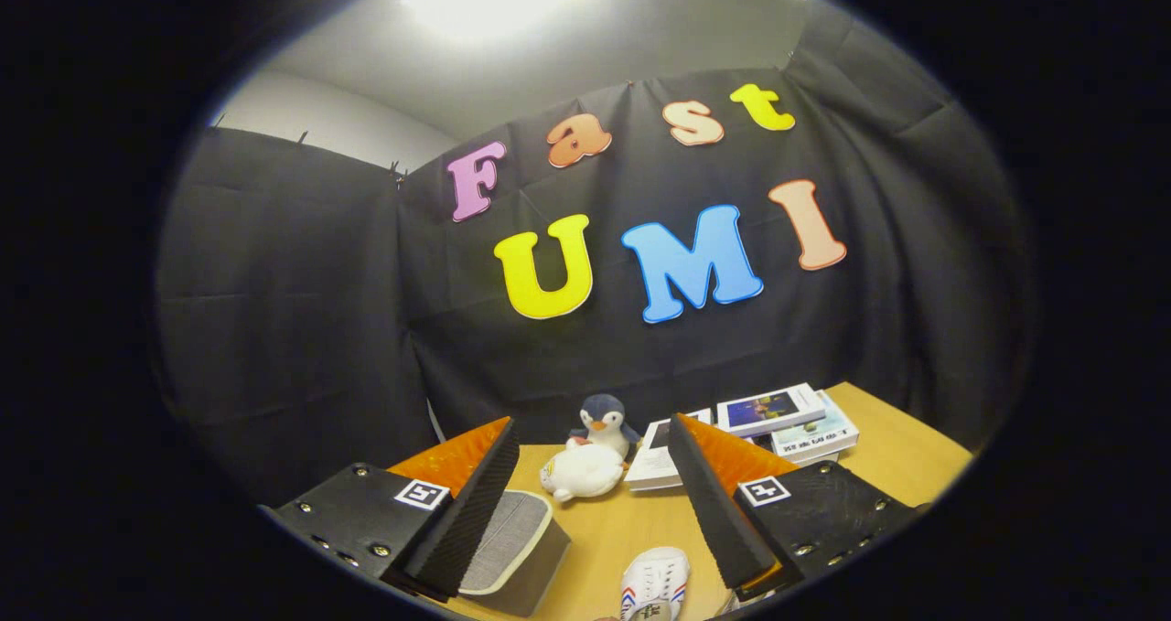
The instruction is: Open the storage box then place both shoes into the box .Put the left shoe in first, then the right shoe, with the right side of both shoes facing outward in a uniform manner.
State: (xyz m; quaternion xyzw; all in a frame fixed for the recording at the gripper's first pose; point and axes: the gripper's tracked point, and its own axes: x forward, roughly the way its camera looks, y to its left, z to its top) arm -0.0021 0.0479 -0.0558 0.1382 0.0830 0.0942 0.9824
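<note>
Storage box [512, 552] closed on wooden table [613, 529], shoe [655, 584] beside, gripper [590, 502] jaws open, empty.

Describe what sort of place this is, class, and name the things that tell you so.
Probably a recording booth set up as a home corner: black cloth walls a wooden table holding a toy penguin, stacked books, a grey box and a white shoe. The claw is open, empty.
</note>
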